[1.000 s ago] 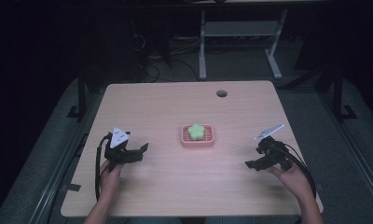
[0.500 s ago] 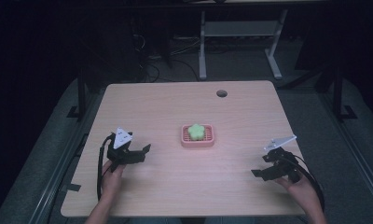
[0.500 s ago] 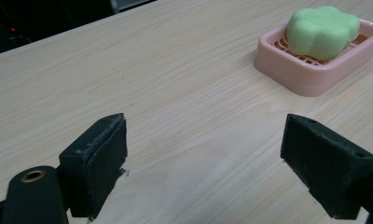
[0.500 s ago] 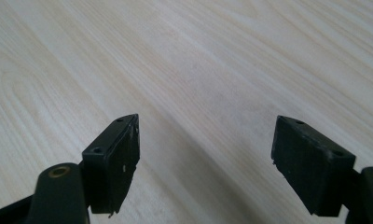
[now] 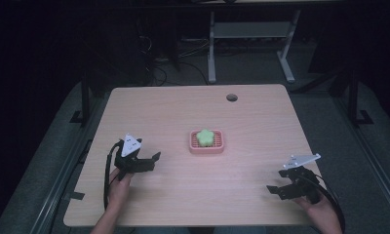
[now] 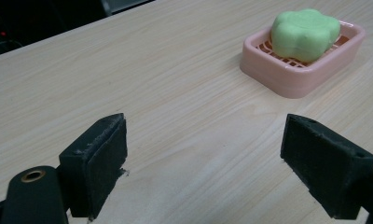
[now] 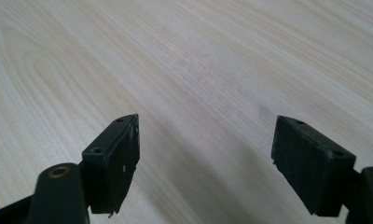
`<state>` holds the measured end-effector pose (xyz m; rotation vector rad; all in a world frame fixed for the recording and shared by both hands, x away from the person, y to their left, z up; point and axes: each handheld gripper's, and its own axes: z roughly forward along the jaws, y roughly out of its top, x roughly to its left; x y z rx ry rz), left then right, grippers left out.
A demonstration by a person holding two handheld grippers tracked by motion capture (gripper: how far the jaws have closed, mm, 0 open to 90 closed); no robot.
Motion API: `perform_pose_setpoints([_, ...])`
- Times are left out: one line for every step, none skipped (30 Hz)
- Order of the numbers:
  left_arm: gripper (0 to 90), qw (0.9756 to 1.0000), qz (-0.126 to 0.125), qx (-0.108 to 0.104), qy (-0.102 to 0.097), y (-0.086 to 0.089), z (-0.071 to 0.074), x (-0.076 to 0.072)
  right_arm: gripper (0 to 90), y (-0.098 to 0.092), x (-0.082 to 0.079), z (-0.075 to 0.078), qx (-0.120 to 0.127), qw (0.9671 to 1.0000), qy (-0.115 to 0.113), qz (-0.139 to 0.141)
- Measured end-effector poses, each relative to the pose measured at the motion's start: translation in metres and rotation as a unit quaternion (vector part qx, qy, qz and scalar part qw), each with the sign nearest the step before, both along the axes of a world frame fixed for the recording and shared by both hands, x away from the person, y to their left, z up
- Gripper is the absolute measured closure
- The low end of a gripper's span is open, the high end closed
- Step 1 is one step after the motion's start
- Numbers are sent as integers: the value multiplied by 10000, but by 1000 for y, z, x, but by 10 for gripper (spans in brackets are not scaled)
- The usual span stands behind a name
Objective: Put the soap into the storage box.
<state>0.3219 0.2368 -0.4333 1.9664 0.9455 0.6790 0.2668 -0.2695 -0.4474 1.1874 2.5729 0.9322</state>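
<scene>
Woodgrain table [image 5: 183, 122], flower-shaped soap [image 5: 205, 137].

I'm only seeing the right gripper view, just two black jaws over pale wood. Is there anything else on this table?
Observer: Yes. A pink soap dish sits near the middle of the table, shown in the high view.
Operator: Is anything in it?
Observer: A green flower-shaped soap lies on its slatted tray; the left gripper view shows it clearly.
Operator: Where is the gripper I'm looking through?
Observer: The right gripper is by the table's near right edge, jaws open, holding nothing.
Operator: And the other hand?
Observer: The left gripper is on the near left side, its jaws open and turned toward the dish, not touching it.
</scene>
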Motion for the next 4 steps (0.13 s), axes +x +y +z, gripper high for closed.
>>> perform_pose_setpoints([143,10000,-5,4,0,0,0,0,232,-1,-3,0,18,10000,-70,-3])
perform_pose_setpoints([143,10000,-21,14,-2,-1,0,0,232,-1,-6,-1,34,9999,-103,-26])
perform_pose_setpoints([143,10000,-40,25,-17,-2,0,0,232,-2,-10,-1,85,9999,-132,-42])
perform_pose_setpoints([143,10000,-29,29,-28,-3,0,0,232,-1,-15,-2,155,9997,-187,-50])
